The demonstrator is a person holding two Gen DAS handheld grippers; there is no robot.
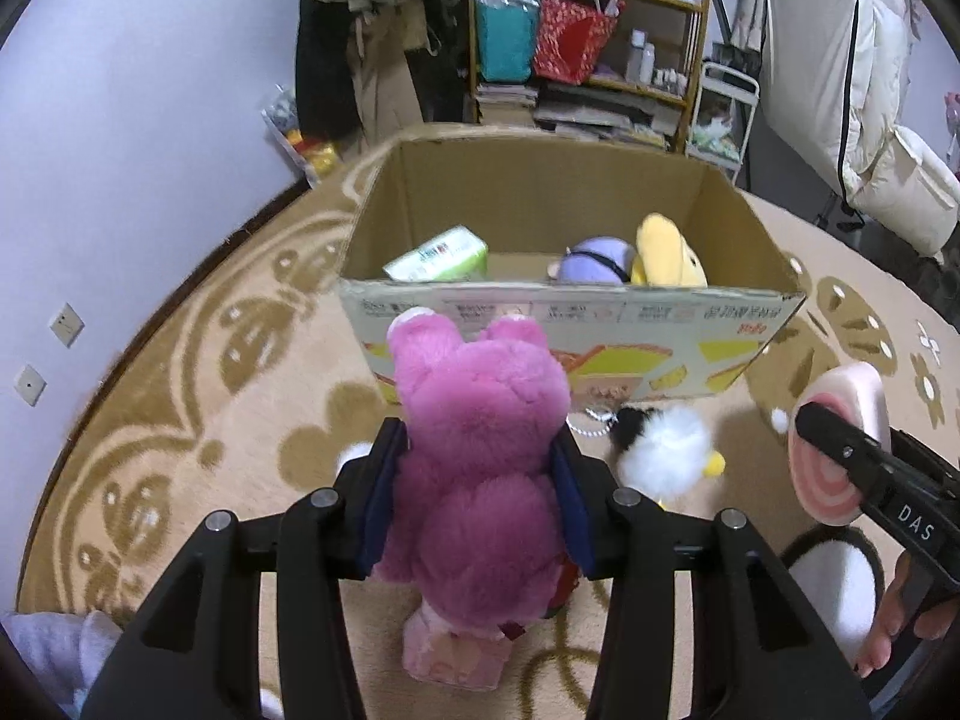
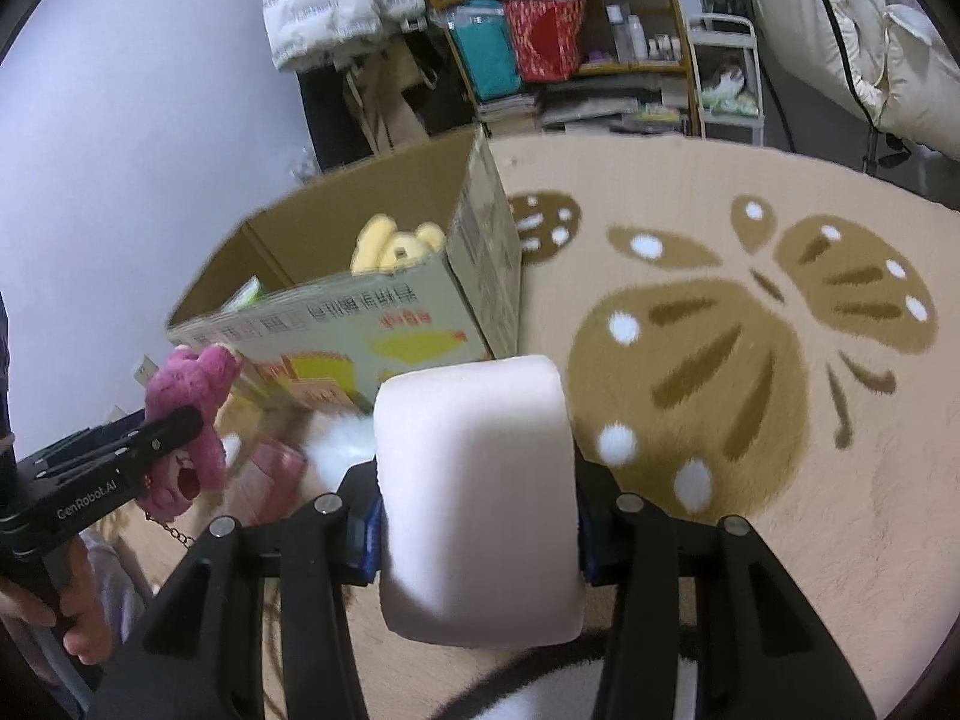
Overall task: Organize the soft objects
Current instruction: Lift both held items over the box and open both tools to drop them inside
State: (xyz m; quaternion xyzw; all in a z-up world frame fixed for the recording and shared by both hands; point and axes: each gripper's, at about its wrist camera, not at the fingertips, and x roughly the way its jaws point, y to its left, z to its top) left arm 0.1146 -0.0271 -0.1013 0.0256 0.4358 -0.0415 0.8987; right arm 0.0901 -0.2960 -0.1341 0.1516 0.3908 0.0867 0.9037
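My left gripper is shut on a pink plush bear and holds it above the carpet, just in front of the open cardboard box. The bear also shows at the left of the right wrist view. My right gripper is shut on a pale pink swirl-roll cushion, which shows at the right edge of the left wrist view. Inside the box lie a yellow plush, a purple plush and a green tissue pack.
A white and black fluffy toy lies on the patterned carpet before the box. A black and white plush lies at the right. A cluttered shelf and hanging coats stand behind the box.
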